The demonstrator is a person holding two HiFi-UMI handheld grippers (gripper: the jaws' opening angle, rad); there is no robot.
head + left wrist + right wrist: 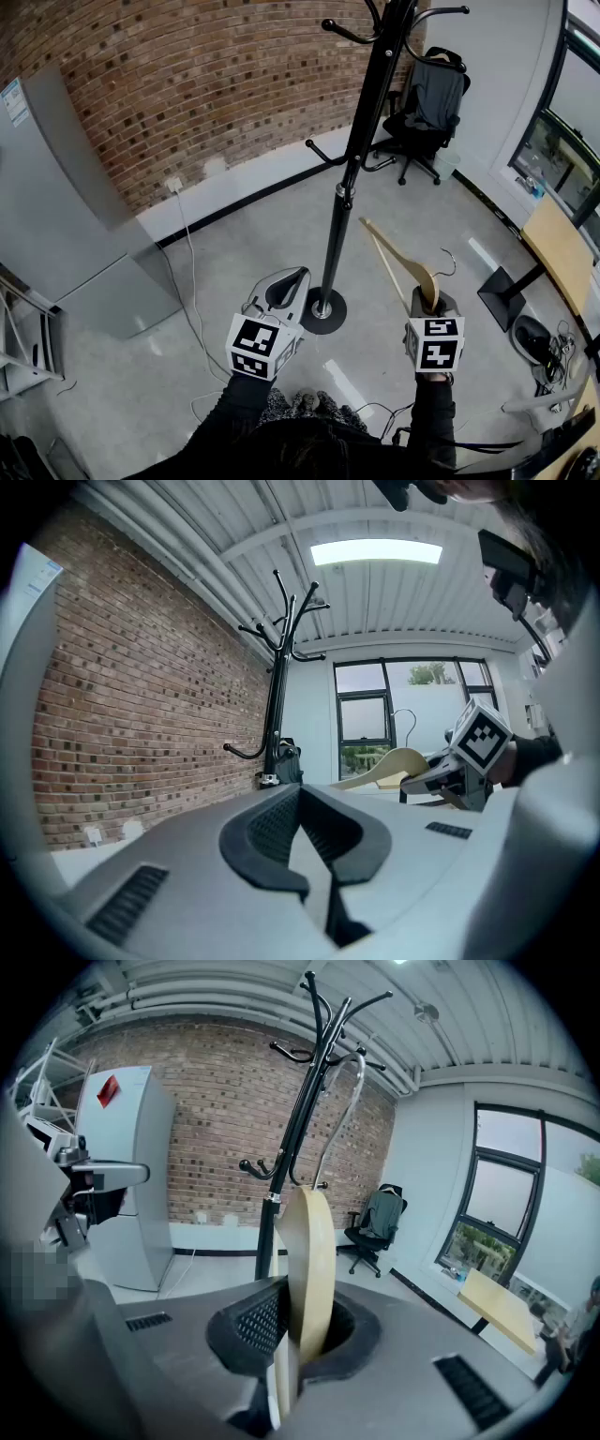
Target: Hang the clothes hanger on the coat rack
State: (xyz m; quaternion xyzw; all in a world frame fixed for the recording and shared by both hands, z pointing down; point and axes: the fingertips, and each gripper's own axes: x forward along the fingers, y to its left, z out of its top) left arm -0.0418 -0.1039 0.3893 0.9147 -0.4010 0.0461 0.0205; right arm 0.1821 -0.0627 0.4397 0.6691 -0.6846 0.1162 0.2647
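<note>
Right tool is clamped on the wooden hanger. In the right gripper view the pads pinch the wood edge-on, and the wire hook rises above it toward the rack. The grip appears to be near the crown. One arm of the hanger juts out toward the pole.

Left tool has its jaws together with nothing between them, held roughly level beside the rack's base.

The hanger is in the air, near the coat rack but not touching it. It sits well below the top pegs, and it is not yet hung.

Risks as we judge them:
- The hold is narrow on smooth wood. A knock from the free arm against the pole could swing the hanger in the pads and turn the hook off line.
- The hook's opening is small and the pegs curve up. If the hook comes in from the wrong side it would glance off instead of seating.
- The rack stands on one round base on bare floor. A hard sideways push up high could rock it.
- Letting go before the hook bears weight would drop the hanger to the floor.
</note>
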